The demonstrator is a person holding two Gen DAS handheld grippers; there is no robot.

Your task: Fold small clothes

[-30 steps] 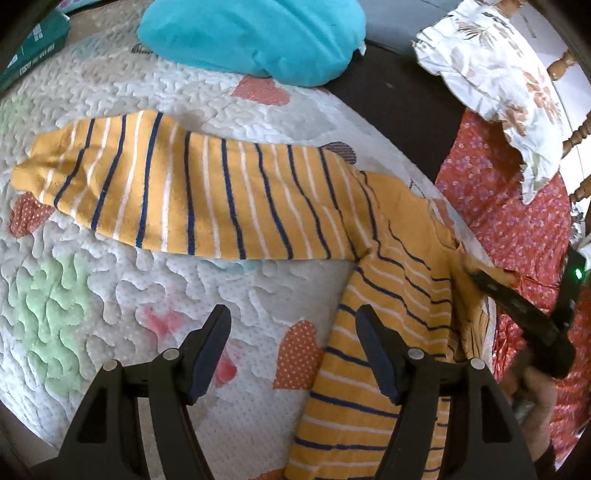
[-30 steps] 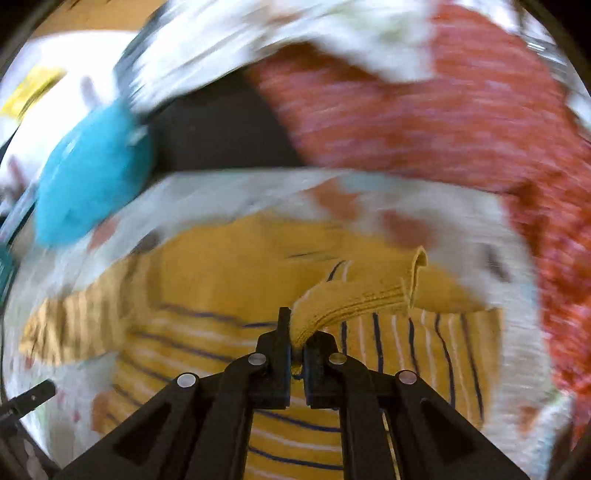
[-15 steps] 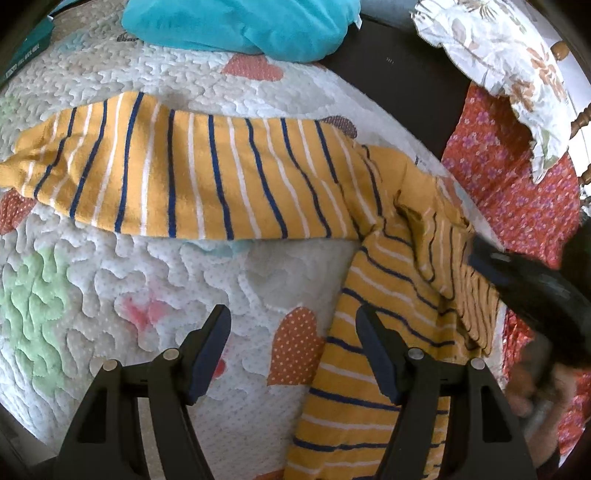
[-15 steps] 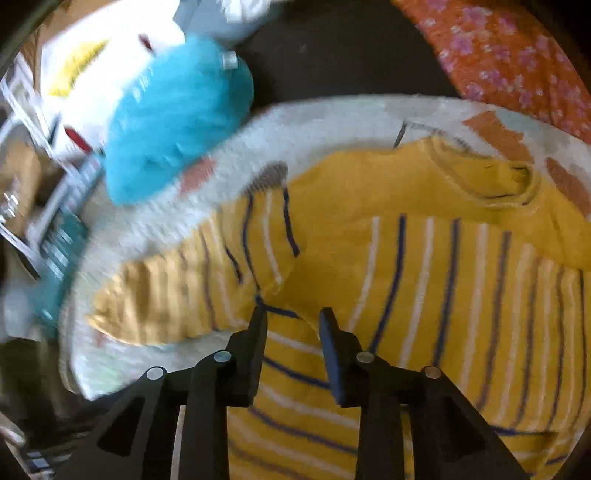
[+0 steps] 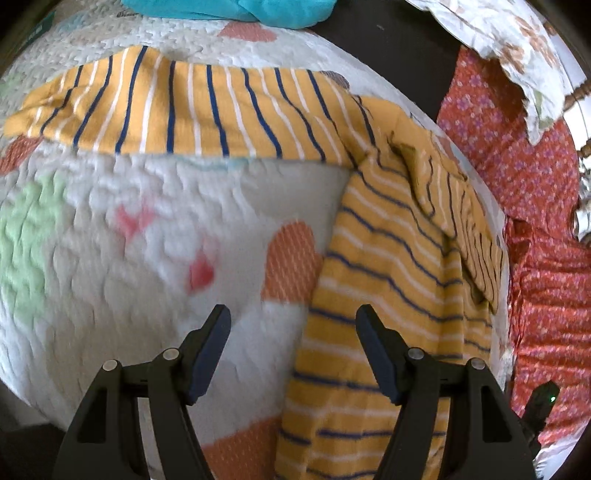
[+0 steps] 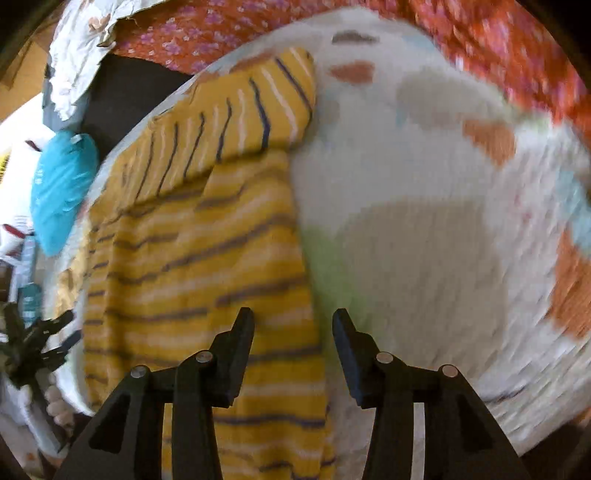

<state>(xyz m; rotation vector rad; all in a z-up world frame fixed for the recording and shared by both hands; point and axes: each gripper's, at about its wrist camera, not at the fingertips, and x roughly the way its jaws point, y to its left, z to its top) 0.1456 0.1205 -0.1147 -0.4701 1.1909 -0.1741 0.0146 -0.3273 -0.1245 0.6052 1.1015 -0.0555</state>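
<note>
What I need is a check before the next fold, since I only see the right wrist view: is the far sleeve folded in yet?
Observer: No. That sleeve lies stretched flat across the quilt, unfolded.
Operator: Is the left claw on it?
Observer: No. The left claw is open and empty. It is nearer the camera than the sleeve, straddling the side edge of the shirt.
Operator: Anything crowding the sleeve?
Observer: A teal cloth lies beyond it, with bare quilt between them.
</note>
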